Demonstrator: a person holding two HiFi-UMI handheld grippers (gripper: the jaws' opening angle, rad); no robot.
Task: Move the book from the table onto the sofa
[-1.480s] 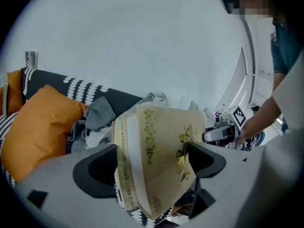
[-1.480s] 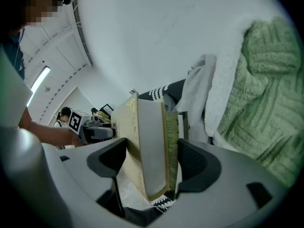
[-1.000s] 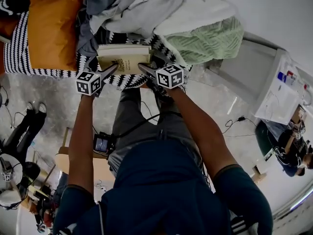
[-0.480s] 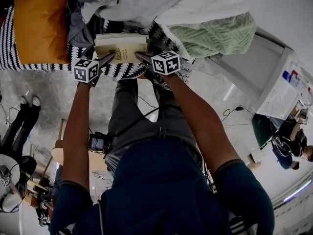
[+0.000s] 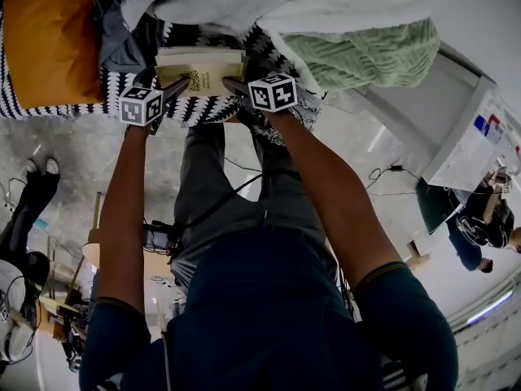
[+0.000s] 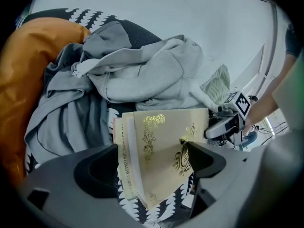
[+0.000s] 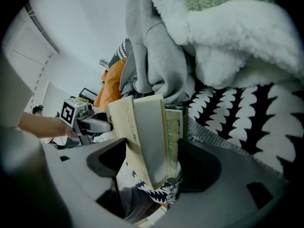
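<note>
black-and-white patterned sofa (image 5: 203, 111) sits straight ahead of both claws, grey stone floor (image 5: 65, 161) under the person's arms. left gripper (image 6: 152, 161) is clamped on the book (image 6: 164, 151): spine side against its left jaw, right jaw tip pressed on the cream cover beside the gold ornament. right gripper (image 7: 152, 167) is clamped on the other end, book standing on edge between its jaws, page block facing the camera. head view: book (image 5: 199, 70) is held between the two claws over the sofa's front edge; can't tell if it touches the seat. spine print reads "bestselling", rest too small; gold cover lettering not legible. just beyond the left claw's jaws a grey hoodie (image 6: 142, 75) is heaped, orange cushion (image 5: 49, 39) off to that claw's left. above and right of the right claw, white fleece (image 7: 228, 65) and green knit blanket (image 5: 358, 51). white unit (image 5: 472, 149) far right of the right claw has a blue-red label, unreadable.
</note>
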